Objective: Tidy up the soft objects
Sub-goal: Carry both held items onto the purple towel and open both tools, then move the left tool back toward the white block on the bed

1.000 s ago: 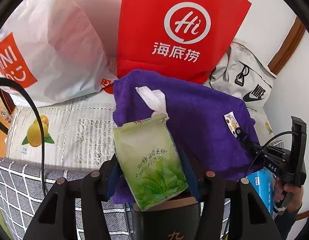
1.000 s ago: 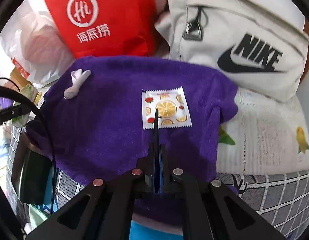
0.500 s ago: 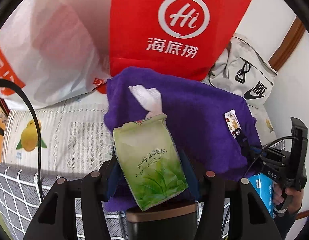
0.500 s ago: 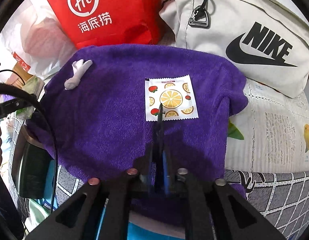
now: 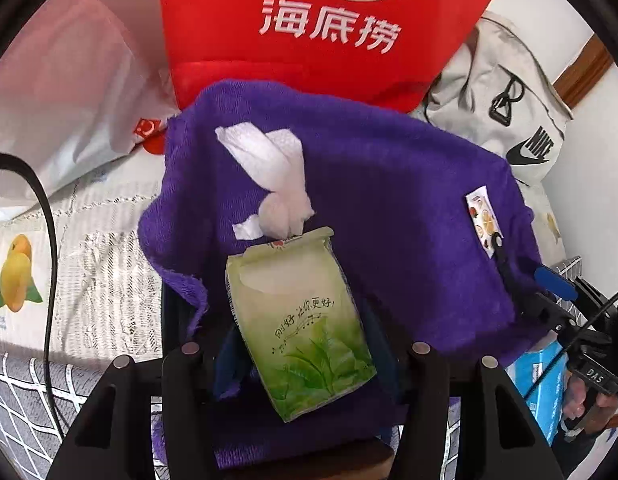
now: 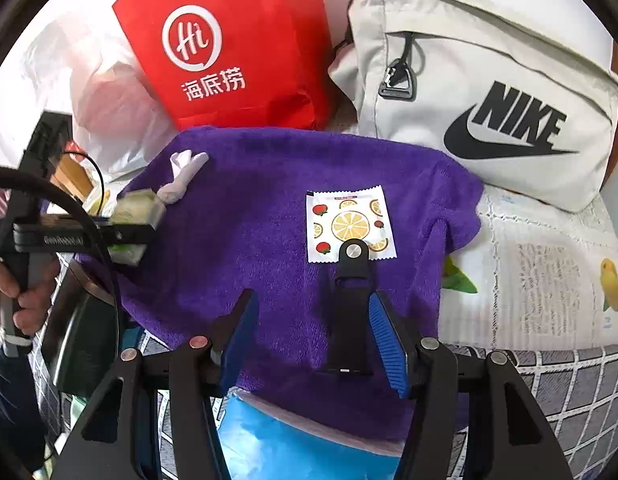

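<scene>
Opening, the right tool [image 6: 313, 340] hovers behind the fruit-print sachet [image 6: 349, 224]; the left tool [image 5: 297, 344] grips a tissue pack [image 5: 297, 320].

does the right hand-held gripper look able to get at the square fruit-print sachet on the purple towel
Probably yes. The square fruit-print sachet lies flat and uncovered on the purple towel, just ahead of the right hand-held gripper, whose jaws are opening with only towel between them. A black strap overlaps the sachet's near edge.

The purple towel [image 6: 269, 240] hides most of the blue box [image 6: 293, 444] beneath it.
</scene>
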`<state>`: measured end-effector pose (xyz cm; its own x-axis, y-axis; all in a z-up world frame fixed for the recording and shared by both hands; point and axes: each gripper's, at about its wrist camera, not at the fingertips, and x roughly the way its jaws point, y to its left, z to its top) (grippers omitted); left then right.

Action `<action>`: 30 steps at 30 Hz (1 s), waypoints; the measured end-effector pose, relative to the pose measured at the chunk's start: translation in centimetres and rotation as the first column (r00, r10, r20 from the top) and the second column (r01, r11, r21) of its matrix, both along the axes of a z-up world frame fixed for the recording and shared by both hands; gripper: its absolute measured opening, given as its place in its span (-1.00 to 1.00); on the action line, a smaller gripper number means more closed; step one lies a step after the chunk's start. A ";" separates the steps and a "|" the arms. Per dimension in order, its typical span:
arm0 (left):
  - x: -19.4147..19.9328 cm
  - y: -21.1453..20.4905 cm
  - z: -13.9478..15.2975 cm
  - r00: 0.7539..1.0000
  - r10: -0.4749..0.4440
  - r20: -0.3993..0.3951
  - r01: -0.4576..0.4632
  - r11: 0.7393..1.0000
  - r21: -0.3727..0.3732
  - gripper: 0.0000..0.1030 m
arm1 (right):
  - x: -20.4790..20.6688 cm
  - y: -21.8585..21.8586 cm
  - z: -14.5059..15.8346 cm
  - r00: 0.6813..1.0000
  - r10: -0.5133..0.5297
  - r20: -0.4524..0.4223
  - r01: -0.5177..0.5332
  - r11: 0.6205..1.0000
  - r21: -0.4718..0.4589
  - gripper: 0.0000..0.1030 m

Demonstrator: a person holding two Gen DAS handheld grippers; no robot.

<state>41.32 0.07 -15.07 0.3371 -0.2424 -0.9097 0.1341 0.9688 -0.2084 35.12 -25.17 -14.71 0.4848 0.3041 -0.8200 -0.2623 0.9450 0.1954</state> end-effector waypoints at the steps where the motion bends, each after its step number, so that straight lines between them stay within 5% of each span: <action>1: 0.1 -0.2 -0.2 1.000 -0.009 -0.004 0.009 1.000 0.011 0.07 | 0.1 0.1 -0.1 1.000 -0.003 -0.006 0.003 1.000 0.006 0.11; 5: 0.1 -0.3 -0.2 1.000 -0.009 -0.013 0.009 1.000 0.016 0.08 | -0.1 -0.1 -0.1 1.000 0.001 -0.015 -0.001 0.999 0.034 0.11; 9: 0.3 -0.3 -0.2 0.999 -0.008 -0.041 0.009 0.999 0.043 0.50 | -0.3 0.0 0.0 1.000 0.014 -0.013 -0.013 0.999 0.042 0.11; 21: -3.0 0.0 2.6 1.000 0.006 -0.005 -0.006 0.999 0.040 0.50 | -1.6 0.0 1.7 1.000 -0.006 -0.002 0.006 0.997 0.076 0.11; 30: -9.5 2.7 4.9 0.999 0.003 0.044 -0.003 1.000 0.008 0.50 | -7.9 1.9 4.7 0.999 0.019 0.030 -0.021 0.998 0.056 0.11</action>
